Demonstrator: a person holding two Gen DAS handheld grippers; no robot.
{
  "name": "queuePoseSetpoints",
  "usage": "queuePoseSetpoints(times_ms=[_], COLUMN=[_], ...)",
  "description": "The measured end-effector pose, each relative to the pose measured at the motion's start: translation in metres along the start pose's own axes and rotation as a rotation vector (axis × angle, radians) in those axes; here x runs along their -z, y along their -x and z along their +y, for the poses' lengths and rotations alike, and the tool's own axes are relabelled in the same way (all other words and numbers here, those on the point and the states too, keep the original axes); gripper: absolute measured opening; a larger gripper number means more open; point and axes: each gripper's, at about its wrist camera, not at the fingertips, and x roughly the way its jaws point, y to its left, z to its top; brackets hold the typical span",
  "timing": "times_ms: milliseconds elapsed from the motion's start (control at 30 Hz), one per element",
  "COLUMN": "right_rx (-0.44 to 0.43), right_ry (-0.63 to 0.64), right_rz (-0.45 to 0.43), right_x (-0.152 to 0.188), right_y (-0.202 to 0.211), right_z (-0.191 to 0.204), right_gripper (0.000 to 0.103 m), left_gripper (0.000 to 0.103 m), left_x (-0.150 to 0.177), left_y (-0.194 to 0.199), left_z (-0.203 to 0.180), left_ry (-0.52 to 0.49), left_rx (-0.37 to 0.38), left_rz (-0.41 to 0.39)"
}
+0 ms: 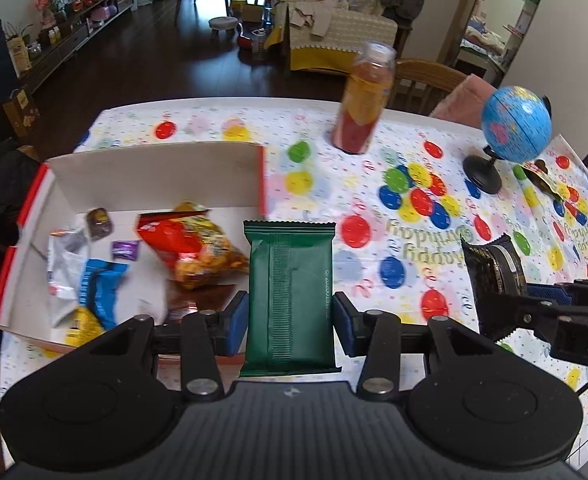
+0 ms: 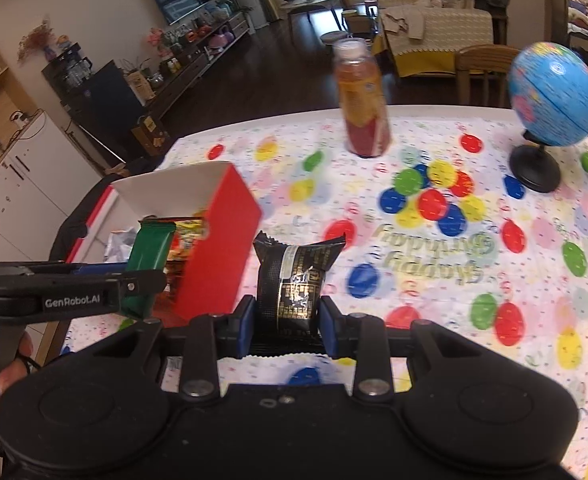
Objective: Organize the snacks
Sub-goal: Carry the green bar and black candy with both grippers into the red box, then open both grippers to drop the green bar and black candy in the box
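Two snacks are in hand at once. The left gripper [image 1: 290, 312] is clamped on a green wrapped bar [image 1: 289, 296], pinched across its width, so the bar's long axis runs forward along the fingers. The right gripper [image 2: 281, 316] is clamped the same way on a black-and-gold wrapped snack [image 2: 294, 280], which also points forward.

Both packets are held above the table [image 1: 374, 216] with its balloon-print cloth. The red-and-white cardboard box [image 1: 153, 172] lies to the left of both grippers and already holds a red-and-yellow chip bag [image 1: 193, 248], a blue packet [image 1: 101, 288] and a few small sweets.

What matters for the coming move is that the left gripper is the nearer one: the green bar hangs just beside the box's right edge, while the black-and-gold snack sits further right, with the box's red outer wall [image 2: 217, 248] between it and the opening. A juice bottle [image 1: 366, 100] and a small globe [image 1: 516, 124] stand well apart at the far side of the table.
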Motion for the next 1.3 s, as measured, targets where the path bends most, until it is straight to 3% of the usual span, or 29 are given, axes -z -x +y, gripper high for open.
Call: queuePoseSetpoints(times_ms=[433,767,1300], right_rx=[-0.012,0.007,0.049], right_ry=[0.036,0.053,0.075], right_rz=[0.006,0.040,0.133], right_x=[-0.010,-0.013,-0.013], right_y=[-0.040,-0.090,-0.158], right_z=[0.091,0.147,0.192], right_gripper=[0.032,0.032,0.032], left_gripper=[0.044,0.044,0.044], left_x=[-0.011,-0.023,-0.028], left_y=[0.018,0.001,-0.057], left_z=[0.103,0.178,0.208], left_ry=[0.033,0.041,-0.011], left_rx=[-0.051,-0.108,-0.113], left_rz=[-0.022,0.010,0.125])
